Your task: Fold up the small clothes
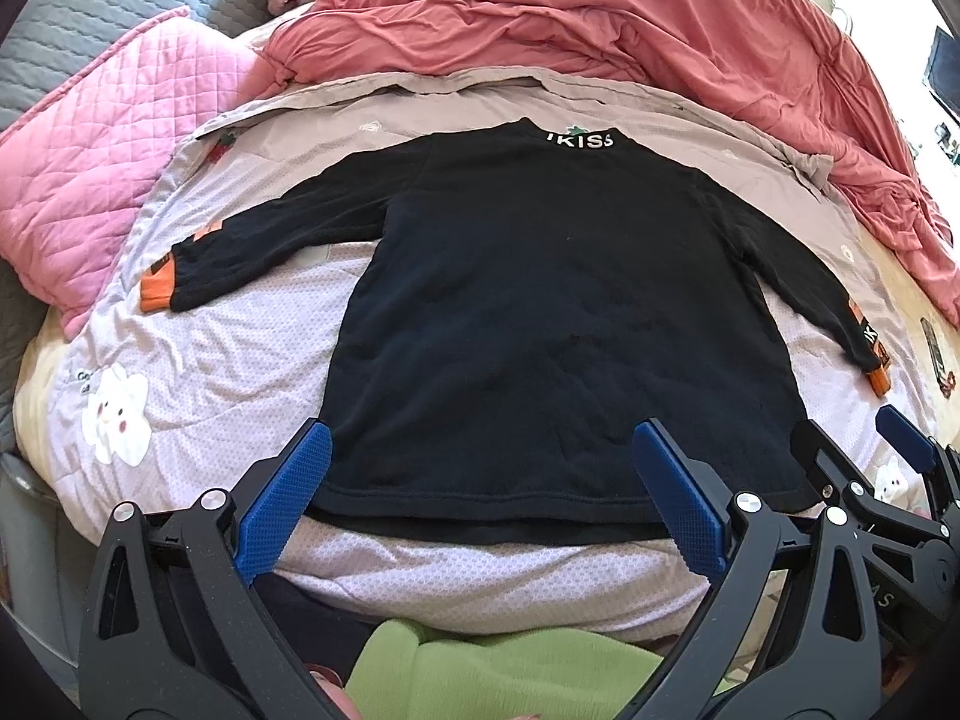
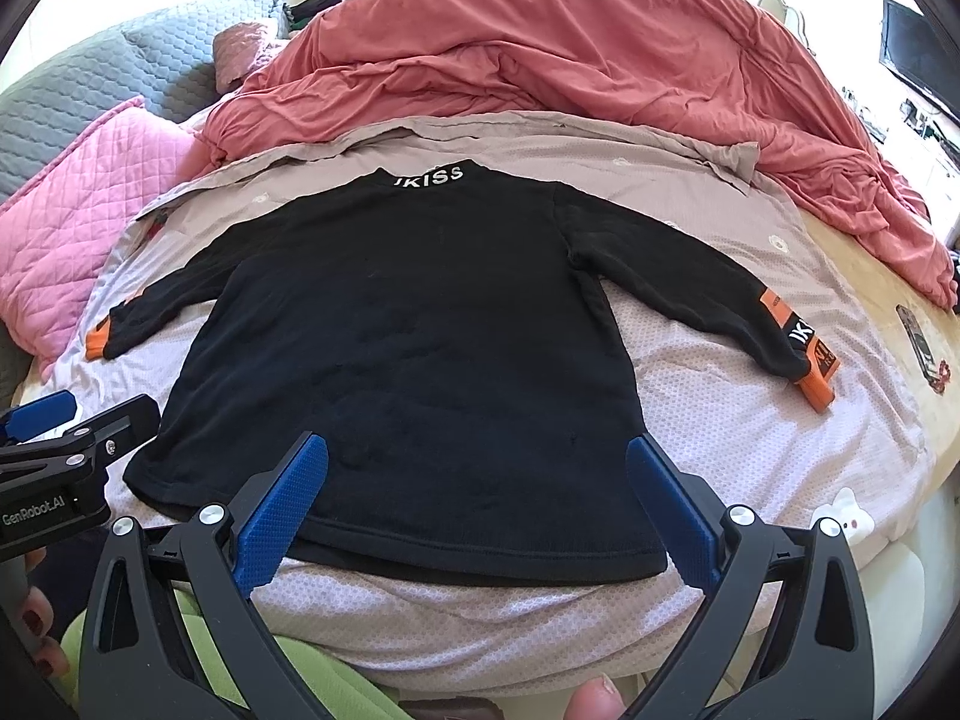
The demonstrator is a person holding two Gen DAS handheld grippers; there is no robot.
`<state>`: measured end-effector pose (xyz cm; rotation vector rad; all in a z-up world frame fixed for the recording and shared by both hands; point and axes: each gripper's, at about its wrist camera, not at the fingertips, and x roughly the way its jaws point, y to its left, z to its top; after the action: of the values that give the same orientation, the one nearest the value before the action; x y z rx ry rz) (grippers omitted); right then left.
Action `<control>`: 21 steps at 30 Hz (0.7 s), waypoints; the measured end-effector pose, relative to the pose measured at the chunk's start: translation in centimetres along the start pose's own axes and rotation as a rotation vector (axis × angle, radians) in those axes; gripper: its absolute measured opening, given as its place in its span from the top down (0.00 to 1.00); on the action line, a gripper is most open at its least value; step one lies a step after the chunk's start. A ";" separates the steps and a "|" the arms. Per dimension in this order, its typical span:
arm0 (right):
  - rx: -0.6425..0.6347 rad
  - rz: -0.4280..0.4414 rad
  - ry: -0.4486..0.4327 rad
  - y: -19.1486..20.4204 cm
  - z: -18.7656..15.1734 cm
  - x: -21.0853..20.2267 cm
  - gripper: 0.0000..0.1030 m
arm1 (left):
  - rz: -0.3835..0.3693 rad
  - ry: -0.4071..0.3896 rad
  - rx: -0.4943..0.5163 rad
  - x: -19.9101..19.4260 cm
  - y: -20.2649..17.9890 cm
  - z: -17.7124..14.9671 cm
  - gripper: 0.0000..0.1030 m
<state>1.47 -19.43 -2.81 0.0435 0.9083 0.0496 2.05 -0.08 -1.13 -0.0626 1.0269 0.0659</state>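
While flat, black shirt (image 1: 540, 312) unfolded.

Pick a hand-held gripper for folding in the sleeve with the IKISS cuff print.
Right. That sleeve lies on the right hand-held gripper's side; the left hand-held gripper sits toward the opposite hem corner. Both are open and empty.

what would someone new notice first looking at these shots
A small black long-sleeved top with orange cuffs lies spread flat in the middle of the pale lilac blanket. Behind it is a rumpled coral-red duvet. Both grippers, left and right, are open near its hem.
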 end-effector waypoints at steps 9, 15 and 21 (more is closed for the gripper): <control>0.093 -0.011 -0.012 -3.8 2.2 2.5 0.04 | 0.006 0.005 0.014 3.1 -1.0 2.9 0.09; 0.258 -0.143 0.014 -11.8 4.3 6.4 0.04 | 0.019 0.032 -0.007 7.4 -0.3 5.7 0.09; 0.415 -0.260 0.029 -21.8 5.0 9.0 0.04 | 0.009 0.059 -0.014 11.4 -0.3 8.0 0.09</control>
<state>11.49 -40.75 -8.10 0.3107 0.9353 -0.3818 14.73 0.52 -6.73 -0.0733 1.0857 0.0799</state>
